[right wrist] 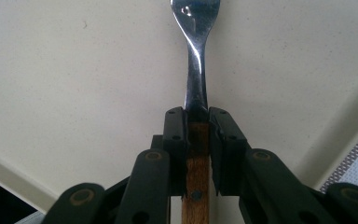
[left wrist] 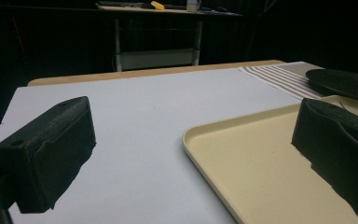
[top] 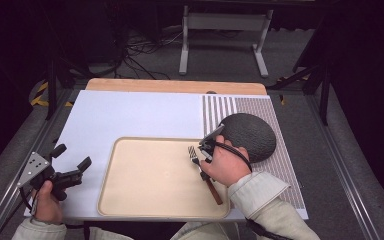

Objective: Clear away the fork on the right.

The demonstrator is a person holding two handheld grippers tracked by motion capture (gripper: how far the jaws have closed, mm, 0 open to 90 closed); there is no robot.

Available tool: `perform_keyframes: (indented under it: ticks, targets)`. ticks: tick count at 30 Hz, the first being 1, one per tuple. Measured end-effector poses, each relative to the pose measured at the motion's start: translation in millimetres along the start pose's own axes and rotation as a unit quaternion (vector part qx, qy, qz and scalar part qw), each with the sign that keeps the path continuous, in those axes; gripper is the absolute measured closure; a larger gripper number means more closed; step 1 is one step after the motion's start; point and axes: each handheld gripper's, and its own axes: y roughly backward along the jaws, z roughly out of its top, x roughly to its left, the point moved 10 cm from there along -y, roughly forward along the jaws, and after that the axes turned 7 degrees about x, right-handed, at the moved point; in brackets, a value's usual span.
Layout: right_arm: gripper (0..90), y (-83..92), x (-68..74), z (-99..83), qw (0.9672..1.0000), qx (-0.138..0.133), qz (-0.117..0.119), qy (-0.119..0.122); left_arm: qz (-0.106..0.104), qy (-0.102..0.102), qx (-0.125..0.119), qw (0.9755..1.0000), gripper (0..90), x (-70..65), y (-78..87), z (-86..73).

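Observation:
A fork (top: 214,191) with a wooden handle and metal tines hangs low over the right part of the beige tray (top: 150,177). My right gripper (top: 201,161) is shut on it. In the right gripper view the jaws (right wrist: 196,135) clamp the top of the wooden handle, and the metal neck of the fork (right wrist: 196,60) points away over the tray (right wrist: 74,70). My left gripper (top: 72,156) is held open above the white table surface just left of the tray. Nothing sits between its black jaws (left wrist: 193,123), and the tray's rim (left wrist: 200,140) lies ahead of them.
A dark round plate (top: 252,135) rests on a striped placemat (top: 282,167) at the right, just beyond my right hand. In the left gripper view the plate (left wrist: 345,81) lies behind the tray. A wooden board edge (top: 175,85) runs along the table's far side.

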Motion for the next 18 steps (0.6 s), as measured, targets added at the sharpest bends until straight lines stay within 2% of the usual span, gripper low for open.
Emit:
perform_keyframes:
  ticks: [18]
  targets:
    - [77.4,-7.7,1.7,-0.2,0.9998,0.012,0.009,-0.013,0.0,0.001,-0.001,1.0,0.0,0.1,0.1,0.1]
